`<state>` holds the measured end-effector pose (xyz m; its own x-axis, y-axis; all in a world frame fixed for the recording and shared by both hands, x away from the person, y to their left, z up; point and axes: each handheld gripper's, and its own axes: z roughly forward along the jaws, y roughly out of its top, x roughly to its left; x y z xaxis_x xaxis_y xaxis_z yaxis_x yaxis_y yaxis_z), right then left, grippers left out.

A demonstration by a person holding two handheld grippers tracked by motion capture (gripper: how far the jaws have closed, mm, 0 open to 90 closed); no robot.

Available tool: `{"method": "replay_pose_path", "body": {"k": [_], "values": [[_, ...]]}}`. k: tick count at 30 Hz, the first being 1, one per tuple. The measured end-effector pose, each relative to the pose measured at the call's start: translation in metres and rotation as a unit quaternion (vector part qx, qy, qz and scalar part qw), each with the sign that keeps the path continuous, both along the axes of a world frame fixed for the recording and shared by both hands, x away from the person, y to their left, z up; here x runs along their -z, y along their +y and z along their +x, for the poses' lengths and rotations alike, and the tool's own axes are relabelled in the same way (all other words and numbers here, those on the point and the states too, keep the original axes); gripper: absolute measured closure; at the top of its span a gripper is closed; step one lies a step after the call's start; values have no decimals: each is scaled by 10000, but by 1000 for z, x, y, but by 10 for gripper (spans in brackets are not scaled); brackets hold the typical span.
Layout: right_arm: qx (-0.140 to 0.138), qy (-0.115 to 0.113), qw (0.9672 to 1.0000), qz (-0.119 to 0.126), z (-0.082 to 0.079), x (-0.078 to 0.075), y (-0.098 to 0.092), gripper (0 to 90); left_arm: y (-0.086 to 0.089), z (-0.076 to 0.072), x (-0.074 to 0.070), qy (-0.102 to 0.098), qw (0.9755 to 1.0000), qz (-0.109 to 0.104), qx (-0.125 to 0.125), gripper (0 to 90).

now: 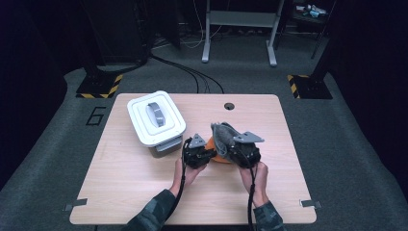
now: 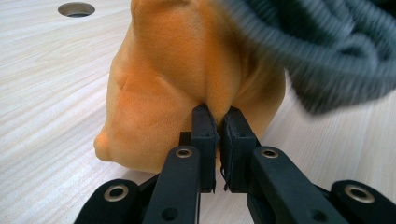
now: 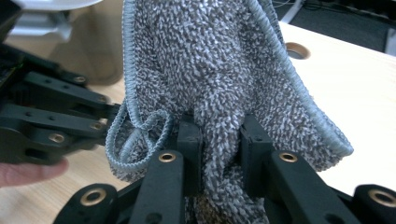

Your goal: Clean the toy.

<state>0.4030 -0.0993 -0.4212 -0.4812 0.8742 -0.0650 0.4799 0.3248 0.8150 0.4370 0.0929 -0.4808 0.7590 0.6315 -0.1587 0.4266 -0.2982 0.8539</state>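
The room was dark, with grey carpet, floor cables and a metal frame beyond a pale wooden table (image 1: pixel 144 192). A white lidded bin (image 1: pixel 156 119) stood at its far left. At mid-table the left gripper (image 2: pixel 216 122) was clamped on a fold of the orange cloth (image 2: pixel 168 93), which rested on the wood, while the right gripper (image 3: pixel 218 133) pinched the grey towel (image 3: pixel 210 60), lifted just beside it. Likely the two were being separated; next, the towel needs drawing clear.
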Motion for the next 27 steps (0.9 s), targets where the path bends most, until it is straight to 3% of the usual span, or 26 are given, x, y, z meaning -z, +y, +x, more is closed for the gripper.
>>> {"method": "replay_pose_path", "body": {"k": [2,6,8,11,18,21,23,24,27], "values": [[85,58,9996,-245,7,7,10,741,3,3,2,68,10000,22,-44,852],[205,118,9996,-120,14,14,3,742,6,3,4,187,9997,-126,-82,854],[296,111,9993,-200,14,14,-4,742,6,3,4,192,9997,-139,-84,854],[511,172,9985,-125,18,19,-23,741,6,4,5,214,9995,-204,-86,853],[872,392,9954,-78,23,30,-50,739,5,4,5,139,9998,-125,-70,852],[688,249,9972,170,13,19,-46,739,5,5,5,153,9998,-132,-25,852],[381,184,9986,306,8,12,-33,739,4,4,5,100,9999,-84,8,852],[272,133,9993,215,6,10,-24,739,4,4,4,16,10000,28,45,852],[112,134,9998,-126,6,14,1,739,5,5,4,47,10000,55,3,853]]}}
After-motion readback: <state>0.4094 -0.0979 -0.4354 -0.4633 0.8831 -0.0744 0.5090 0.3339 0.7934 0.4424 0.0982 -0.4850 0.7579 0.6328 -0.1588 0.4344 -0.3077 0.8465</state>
